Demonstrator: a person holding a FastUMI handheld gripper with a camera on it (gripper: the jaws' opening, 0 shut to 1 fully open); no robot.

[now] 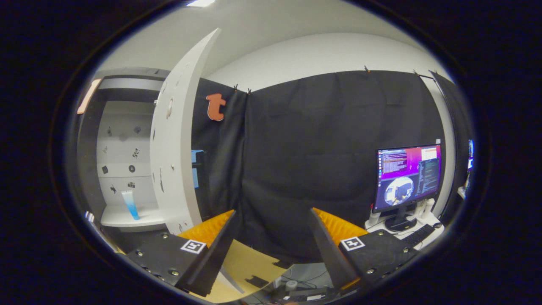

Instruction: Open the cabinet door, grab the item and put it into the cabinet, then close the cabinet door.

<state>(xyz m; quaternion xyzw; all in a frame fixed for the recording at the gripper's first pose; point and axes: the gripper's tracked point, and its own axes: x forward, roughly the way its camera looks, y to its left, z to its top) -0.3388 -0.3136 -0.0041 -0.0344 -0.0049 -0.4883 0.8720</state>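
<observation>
The blue tube [130, 204] stands inside the cabinet [127, 218], so the gripper [271, 243] has its 2 fingers spread and empty, and the door [175, 140] waits wide open to be closed

A blue-and-white tube [130, 205] is seen in the white cabinet [127, 218]. The fingers [214, 243] are faced orange, backed black.

Fingers-forward view toward cabinet door [180, 140]

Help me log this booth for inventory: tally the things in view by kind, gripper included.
Cabinet: 1
Cabinet door, open: 1
Blue-and-white tube on the cabinet shelf: 1
Monitor: 1
Keyboard: 1
Gripper, fingers open, empty: 1
Total: 6
</observation>
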